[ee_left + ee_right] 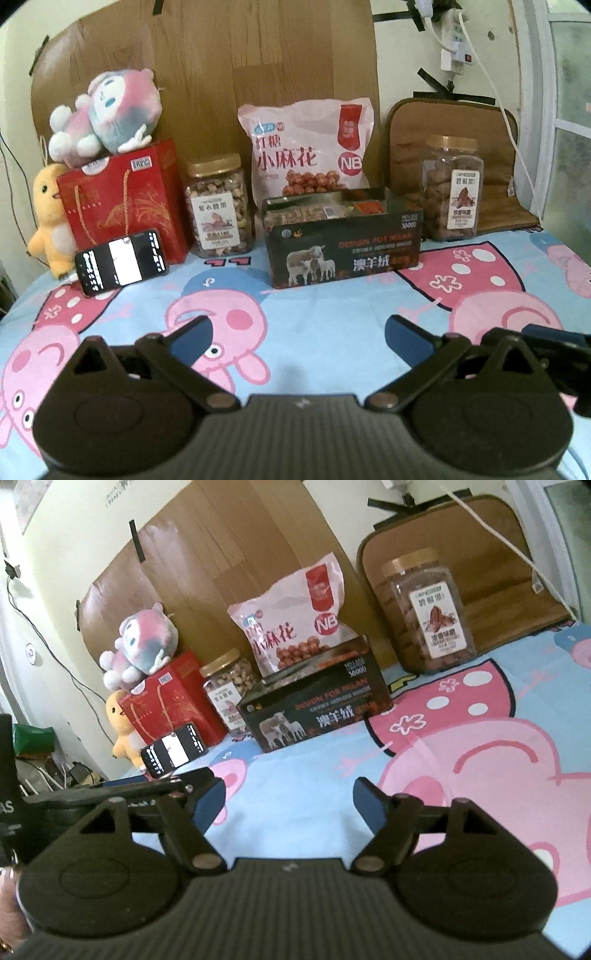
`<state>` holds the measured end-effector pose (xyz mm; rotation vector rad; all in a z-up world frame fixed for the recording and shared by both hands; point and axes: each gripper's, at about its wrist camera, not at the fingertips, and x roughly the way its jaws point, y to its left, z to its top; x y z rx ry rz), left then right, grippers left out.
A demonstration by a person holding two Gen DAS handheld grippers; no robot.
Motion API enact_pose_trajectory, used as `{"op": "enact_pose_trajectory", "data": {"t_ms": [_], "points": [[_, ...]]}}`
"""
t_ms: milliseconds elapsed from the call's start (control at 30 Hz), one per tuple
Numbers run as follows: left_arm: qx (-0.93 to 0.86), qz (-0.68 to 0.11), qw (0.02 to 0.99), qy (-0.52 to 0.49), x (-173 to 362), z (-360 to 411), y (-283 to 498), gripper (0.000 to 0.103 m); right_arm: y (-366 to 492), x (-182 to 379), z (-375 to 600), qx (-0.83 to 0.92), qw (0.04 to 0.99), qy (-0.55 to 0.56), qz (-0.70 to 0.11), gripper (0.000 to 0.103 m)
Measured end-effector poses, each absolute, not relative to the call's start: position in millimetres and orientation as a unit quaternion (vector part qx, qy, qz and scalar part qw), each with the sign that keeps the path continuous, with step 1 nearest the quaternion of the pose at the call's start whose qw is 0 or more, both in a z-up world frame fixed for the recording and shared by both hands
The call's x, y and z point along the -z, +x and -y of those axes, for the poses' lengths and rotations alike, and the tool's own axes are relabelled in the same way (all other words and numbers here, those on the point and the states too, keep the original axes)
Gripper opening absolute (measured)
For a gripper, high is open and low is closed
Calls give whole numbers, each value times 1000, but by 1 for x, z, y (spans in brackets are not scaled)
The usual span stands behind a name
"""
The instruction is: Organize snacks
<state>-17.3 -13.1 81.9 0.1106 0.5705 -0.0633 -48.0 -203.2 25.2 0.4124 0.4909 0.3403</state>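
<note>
Two grippers hover over the cartoon bedsheet (314,325), empty: our left gripper (297,334) and right gripper (290,797) both stand spread wide, nothing between their blue pads. Beyond them we see the open black box (345,245), already holding small packets, set centrally, presumably as the collecting bin. Behind it leans the pink snack bag (308,147); a nut jar (220,206) stands to its left, a pecan jar (453,188) well apart on its right. A red gift bag (125,199) props a phone (121,261).
</note>
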Motion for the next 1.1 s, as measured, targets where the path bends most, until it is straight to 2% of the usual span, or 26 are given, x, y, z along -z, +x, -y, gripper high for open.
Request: {"op": "enact_pose_trajectory", "data": {"t_ms": [300, 1100], "points": [[17, -269, 960, 72, -78, 22, -21, 103, -52, -24, 207, -154, 937, 209, -236, 82], [-6, -308, 948, 85, -55, 16, -3, 103, -41, -8, 204, -145, 930, 212, -264, 84]]}}
